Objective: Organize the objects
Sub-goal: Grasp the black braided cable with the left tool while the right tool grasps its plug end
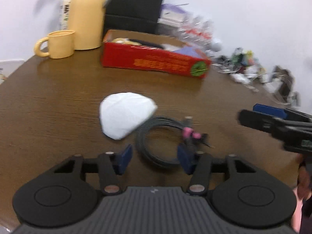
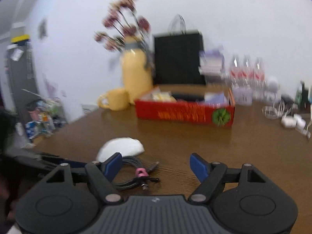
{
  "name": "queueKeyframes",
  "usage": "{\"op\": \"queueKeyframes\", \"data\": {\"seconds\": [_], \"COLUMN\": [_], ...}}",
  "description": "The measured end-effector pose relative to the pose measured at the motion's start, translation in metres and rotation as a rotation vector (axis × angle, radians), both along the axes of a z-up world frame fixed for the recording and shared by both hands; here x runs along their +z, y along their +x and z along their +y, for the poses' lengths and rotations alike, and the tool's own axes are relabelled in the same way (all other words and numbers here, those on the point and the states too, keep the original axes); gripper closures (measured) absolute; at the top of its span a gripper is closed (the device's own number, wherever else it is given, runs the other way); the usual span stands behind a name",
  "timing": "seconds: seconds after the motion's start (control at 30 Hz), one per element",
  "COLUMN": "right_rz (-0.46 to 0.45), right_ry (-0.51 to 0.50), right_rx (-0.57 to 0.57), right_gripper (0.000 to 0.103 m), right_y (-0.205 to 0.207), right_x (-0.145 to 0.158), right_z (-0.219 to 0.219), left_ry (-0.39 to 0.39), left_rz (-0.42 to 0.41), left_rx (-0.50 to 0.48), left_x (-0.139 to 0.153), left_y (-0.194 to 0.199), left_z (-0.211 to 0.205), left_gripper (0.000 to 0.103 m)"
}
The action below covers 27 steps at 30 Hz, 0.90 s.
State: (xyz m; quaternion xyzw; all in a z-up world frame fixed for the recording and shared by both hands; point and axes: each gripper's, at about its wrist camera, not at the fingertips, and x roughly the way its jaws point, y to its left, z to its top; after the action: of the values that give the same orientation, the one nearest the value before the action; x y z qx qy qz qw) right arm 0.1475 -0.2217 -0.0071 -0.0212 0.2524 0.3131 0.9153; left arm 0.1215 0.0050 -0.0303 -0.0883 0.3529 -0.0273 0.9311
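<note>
Open red box [image 1: 154, 62] holds yellowish packets and purple items.

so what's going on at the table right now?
A person with a gripper in each hand is tidying a brown table. The left gripper is open, low over the coiled black cable with nothing pinched. The right gripper is open too, beside that cable and holding nothing. A white mask lies against the coil. The red box behind already has items inside, so the cable looks like the next pick.
</note>
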Motion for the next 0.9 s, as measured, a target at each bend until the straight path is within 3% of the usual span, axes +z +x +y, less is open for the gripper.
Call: {"op": "queueKeyframes", "data": {"seconds": [0.1,0.23,0.37,0.5,0.57,0.63,0.7,0.9], "right_rz": [0.082,0.174,0.182,0.122,0.118,0.146,0.139,0.12], "right_ry": [-0.006,0.007,-0.002,-0.087,-0.109,-0.092,-0.085,-0.082], "right_rx": [-0.02,-0.003,-0.013,0.01,0.005,-0.021,-0.07,-0.142], "right_gripper": [0.03,0.035,0.04,0.057,0.061,0.062,0.062,0.062], "right_y": [0.033,0.052,0.056,0.042,0.032,0.021,0.009,-0.021], "right_x": [-0.031,-0.053,-0.065,-0.065,-0.063,-0.06,-0.06,-0.062], "right_z": [0.029,0.052,0.057,0.059,0.052,0.039,0.031,0.014], "left_ry": [-0.004,-0.007,-0.019,0.008,-0.008,-0.022,-0.003,-0.022], "left_rz": [0.015,0.02,0.007,0.004,-0.002,0.002,-0.006,-0.004], "left_rx": [0.011,-0.021,-0.025,-0.035,-0.033,-0.006,-0.008,-0.058], "left_x": [-0.01,-0.015,-0.018,-0.016,-0.016,-0.017,-0.014,-0.014], "left_y": [0.013,0.018,0.021,0.015,0.012,0.01,0.001,-0.022], "left_z": [0.001,0.004,0.004,-0.007,-0.01,-0.011,-0.016,-0.035], "left_gripper": [0.053,0.075,0.084,0.086,0.085,0.066,0.057,0.055]}}
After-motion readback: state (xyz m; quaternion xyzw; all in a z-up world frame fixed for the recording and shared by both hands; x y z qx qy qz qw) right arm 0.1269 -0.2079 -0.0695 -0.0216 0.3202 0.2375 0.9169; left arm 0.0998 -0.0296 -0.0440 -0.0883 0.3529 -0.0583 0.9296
